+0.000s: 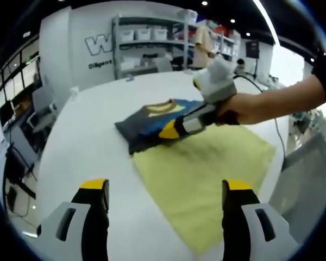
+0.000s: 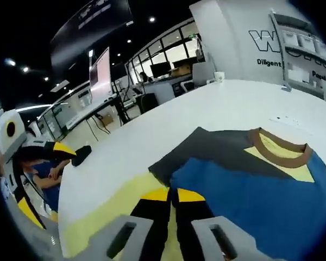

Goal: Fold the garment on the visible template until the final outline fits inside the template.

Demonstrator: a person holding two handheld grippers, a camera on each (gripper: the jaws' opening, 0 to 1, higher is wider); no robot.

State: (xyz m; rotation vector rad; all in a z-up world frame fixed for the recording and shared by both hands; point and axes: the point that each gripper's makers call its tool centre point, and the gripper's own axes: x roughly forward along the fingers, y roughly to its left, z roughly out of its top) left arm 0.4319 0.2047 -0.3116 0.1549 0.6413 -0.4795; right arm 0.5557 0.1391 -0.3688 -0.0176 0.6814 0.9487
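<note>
Lying folded, garment (image 1: 152, 122) grey, blue, yellow, partly on yellow template (image 1: 201, 174); right tongs (image 2: 172, 197) clenched at its edge, left tongs (image 1: 165, 187) released.

An open-plan office or lab: rows of desks with monitors (image 2: 100, 73), ceiling spotlights, metal shelving (image 1: 152, 46) with storage bins, a lettered wall, and a round white table (image 1: 87, 141).

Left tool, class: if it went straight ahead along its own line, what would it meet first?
Most likely the yellow template on the white table, directly ahead of the open left tool. The folded garment lies beyond it; depth is uncertain.
</note>
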